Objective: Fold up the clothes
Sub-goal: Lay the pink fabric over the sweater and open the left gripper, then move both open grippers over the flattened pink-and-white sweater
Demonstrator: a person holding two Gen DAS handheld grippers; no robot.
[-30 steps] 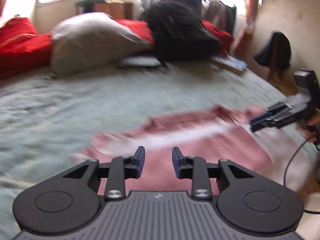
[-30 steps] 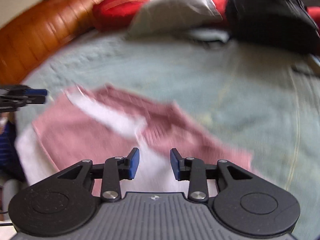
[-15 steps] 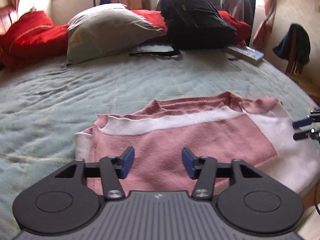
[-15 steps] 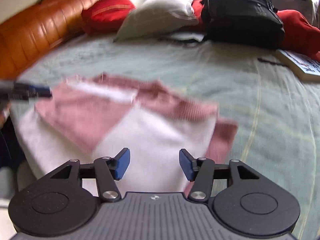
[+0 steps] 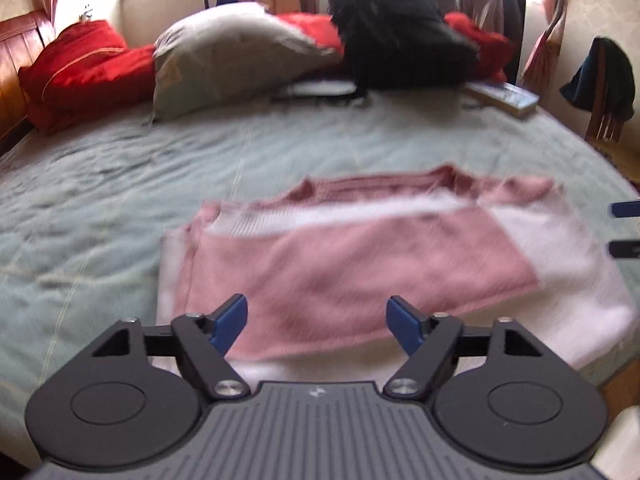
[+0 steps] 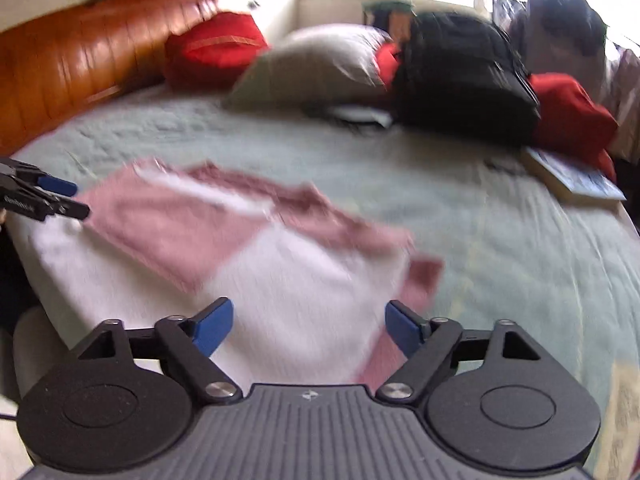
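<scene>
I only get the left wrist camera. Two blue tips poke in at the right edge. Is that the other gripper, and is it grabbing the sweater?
Observer: Yes, that's the right gripper. Its own camera shows all of it. Its jaws have just been opening and stand wide, pinching nothing. The sweater lies loose beneath them.
Operator: Is anything sticking out on that side?
Observer: A pink flap pokes out past the sweater's white part, onto the green bedspread.

left claw (image 5: 316, 322) opened wider, right claw (image 6: 309, 326) too
</scene>
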